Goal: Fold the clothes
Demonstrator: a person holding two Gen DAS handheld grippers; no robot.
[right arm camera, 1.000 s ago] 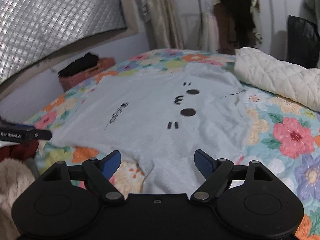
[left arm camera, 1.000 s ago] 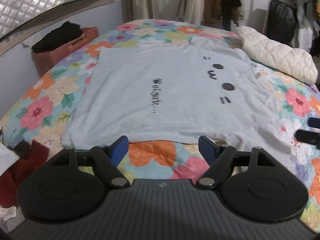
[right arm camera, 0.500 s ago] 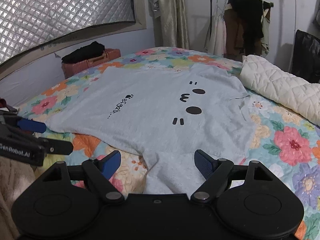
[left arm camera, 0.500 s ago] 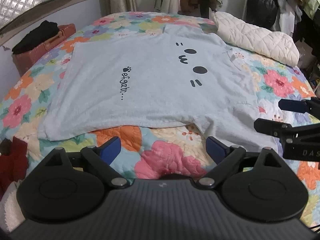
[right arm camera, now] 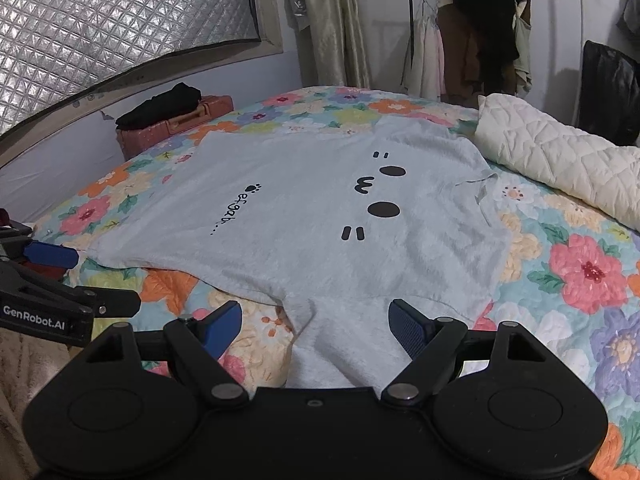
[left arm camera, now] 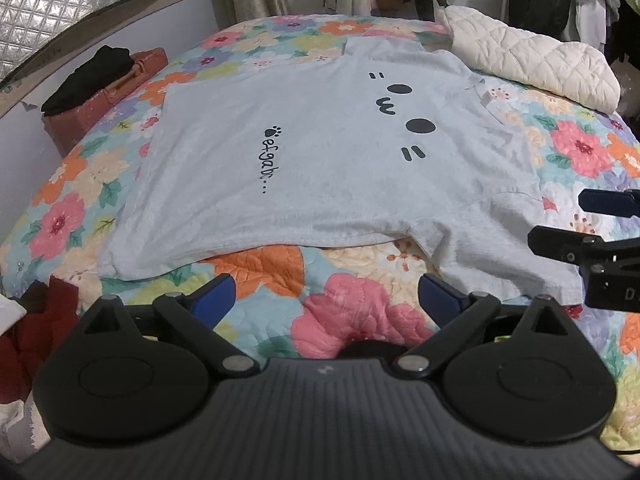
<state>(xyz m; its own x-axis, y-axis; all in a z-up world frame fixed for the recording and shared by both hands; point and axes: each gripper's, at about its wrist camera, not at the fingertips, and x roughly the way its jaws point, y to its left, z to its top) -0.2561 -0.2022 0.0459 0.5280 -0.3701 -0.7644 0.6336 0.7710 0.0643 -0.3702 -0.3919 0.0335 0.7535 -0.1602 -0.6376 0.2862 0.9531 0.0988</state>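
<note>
Both hand-held grippers, left hand-held gripper [left arm camera: 323,295] and right hand-held gripper [right arm camera: 316,322], wide apart, empty, above grey T-shirt [right arm camera: 320,216].

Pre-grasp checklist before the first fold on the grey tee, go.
1. T-shirt spread flat, print side up, on the floral quilt: ok.
2. Left gripper open, nothing between its fingers: ok.
3. Right gripper open, the near sleeve lying under its gap: ok.
4. Left gripper lined up on fabric: not ok, it is over bare quilt short of the shirt's near edge.
5. Fold area free of clutter: ok on the left, where the suitcase sits clear of the shirt; cannot tell whether the white quilted blanket overlaps the far sleeve.
6. Wrinkles in the near sleeve: cannot tell, gripper body hides part.
</note>
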